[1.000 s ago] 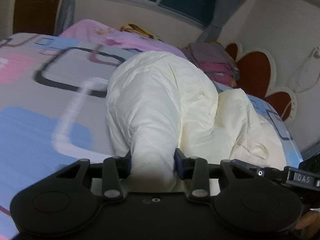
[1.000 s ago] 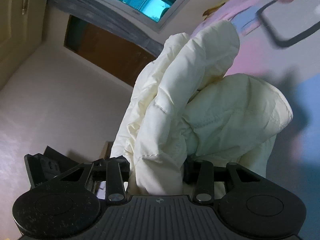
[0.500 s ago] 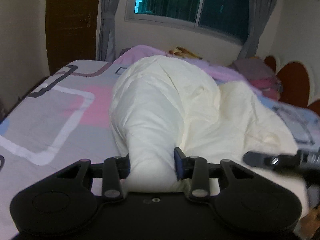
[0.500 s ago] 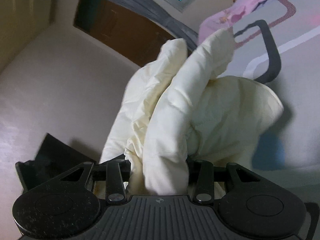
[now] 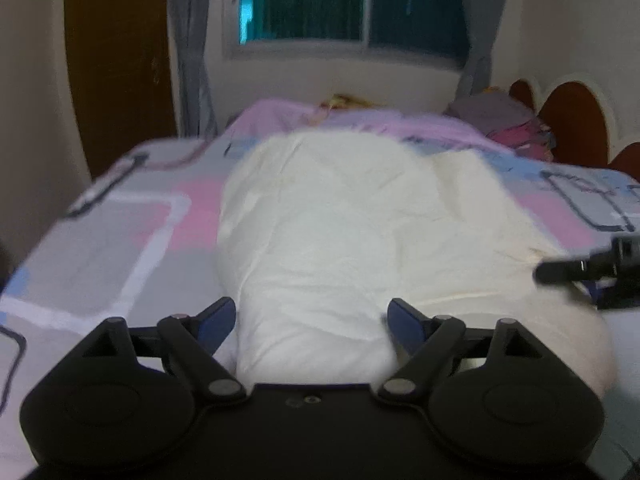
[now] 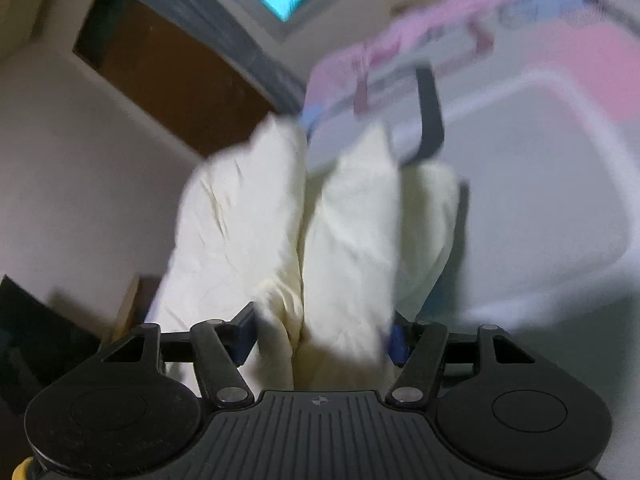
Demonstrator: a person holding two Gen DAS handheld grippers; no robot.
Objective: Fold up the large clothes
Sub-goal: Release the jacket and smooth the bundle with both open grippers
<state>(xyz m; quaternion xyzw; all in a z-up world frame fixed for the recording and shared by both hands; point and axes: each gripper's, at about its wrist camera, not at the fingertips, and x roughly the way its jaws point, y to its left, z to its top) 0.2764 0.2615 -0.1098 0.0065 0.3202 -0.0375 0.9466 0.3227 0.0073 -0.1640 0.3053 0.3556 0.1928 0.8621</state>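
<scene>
Blurry bed (image 5: 132, 236) lies bare left of the opening left tongs (image 5: 310, 316), while opening right tongs (image 6: 320, 334) hide the cream jacket's (image 5: 340, 232) near end between them.

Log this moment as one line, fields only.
left hand-held gripper: opening, cream garment between jaws | right hand-held gripper: opening, garment between jaws | garment on bed

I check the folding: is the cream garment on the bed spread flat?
No. The cream garment lies bunched in puffy folds on the bed.
</scene>
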